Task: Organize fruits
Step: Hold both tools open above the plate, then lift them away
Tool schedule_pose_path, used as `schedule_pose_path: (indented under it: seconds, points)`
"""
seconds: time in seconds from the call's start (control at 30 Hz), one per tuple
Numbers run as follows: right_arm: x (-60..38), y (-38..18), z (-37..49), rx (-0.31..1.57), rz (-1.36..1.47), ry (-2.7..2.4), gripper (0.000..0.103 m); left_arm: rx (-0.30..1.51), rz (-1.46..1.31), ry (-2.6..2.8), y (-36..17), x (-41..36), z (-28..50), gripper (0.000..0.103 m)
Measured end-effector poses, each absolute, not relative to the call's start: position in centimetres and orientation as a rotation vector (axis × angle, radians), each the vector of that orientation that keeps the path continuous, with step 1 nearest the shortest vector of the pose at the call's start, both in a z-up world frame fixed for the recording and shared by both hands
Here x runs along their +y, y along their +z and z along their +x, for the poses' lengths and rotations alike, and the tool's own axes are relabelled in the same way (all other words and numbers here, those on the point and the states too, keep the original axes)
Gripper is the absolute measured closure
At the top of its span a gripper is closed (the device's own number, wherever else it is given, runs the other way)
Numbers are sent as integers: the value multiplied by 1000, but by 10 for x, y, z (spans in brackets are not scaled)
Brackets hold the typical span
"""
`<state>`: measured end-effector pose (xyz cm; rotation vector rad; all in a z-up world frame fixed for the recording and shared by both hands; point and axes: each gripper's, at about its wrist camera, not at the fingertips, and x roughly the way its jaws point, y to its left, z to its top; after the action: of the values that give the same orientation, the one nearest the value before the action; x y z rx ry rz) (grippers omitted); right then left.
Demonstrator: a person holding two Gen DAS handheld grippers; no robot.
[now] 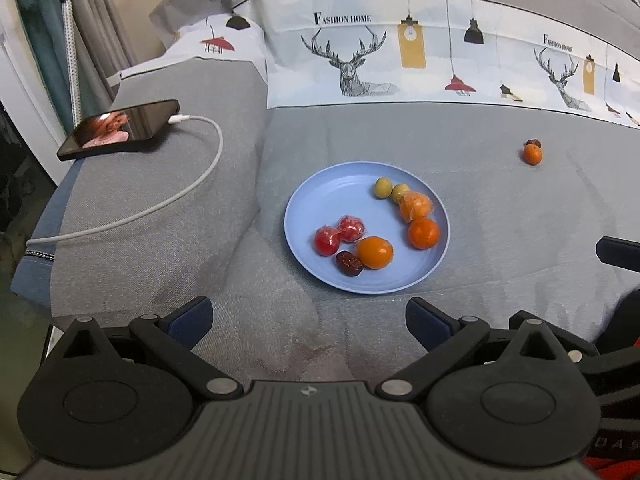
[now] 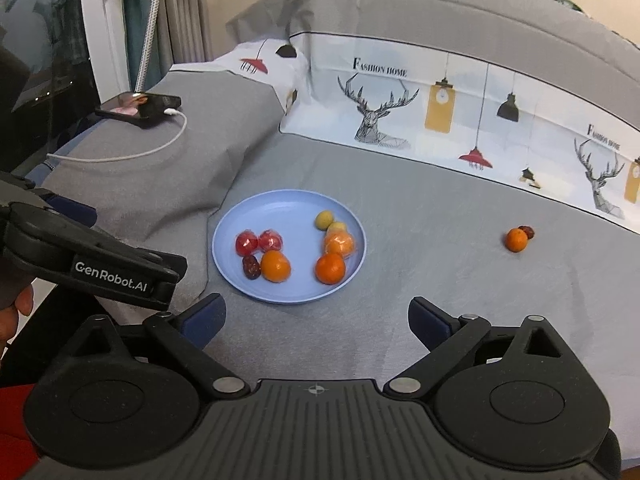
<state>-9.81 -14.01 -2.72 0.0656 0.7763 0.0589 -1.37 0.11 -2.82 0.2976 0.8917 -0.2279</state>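
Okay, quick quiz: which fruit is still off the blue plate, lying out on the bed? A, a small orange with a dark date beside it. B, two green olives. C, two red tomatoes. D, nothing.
A: the small orange and the date lie together on the grey bed, well right of the plate.

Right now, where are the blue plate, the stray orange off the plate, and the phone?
blue plate [image 1: 320,200]: left wrist view, bare upper-left part of its surface.
stray orange [image 2: 515,239]: right wrist view, middle of the fruit on the bedsheet.
phone [image 1: 120,129]: left wrist view, middle of its screen.
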Motion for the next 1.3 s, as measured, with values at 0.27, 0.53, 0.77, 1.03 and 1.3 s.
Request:
schedule_pose_path:
  seconds: [0.27, 0.53, 0.77, 1.03, 1.3]
  points:
    - [-142, -23, -106, 753, 71, 49, 5, 868, 309, -235, -22, -4, -23, 0]
    - [-142, -24, -107, 756, 80, 45, 5, 866, 311, -234, -21, -5, -25, 0]
    - [-142, -26, -105, 767, 83, 43, 5, 874, 312, -233, -25, -3, -22, 0]
    - [-141, -27, -102, 777, 86, 41, 5, 884, 312, -232, -28, -3, -20, 0]
    - [-142, -29, -101, 784, 89, 39, 5, 893, 314, -229, -31, -2, -18, 0]
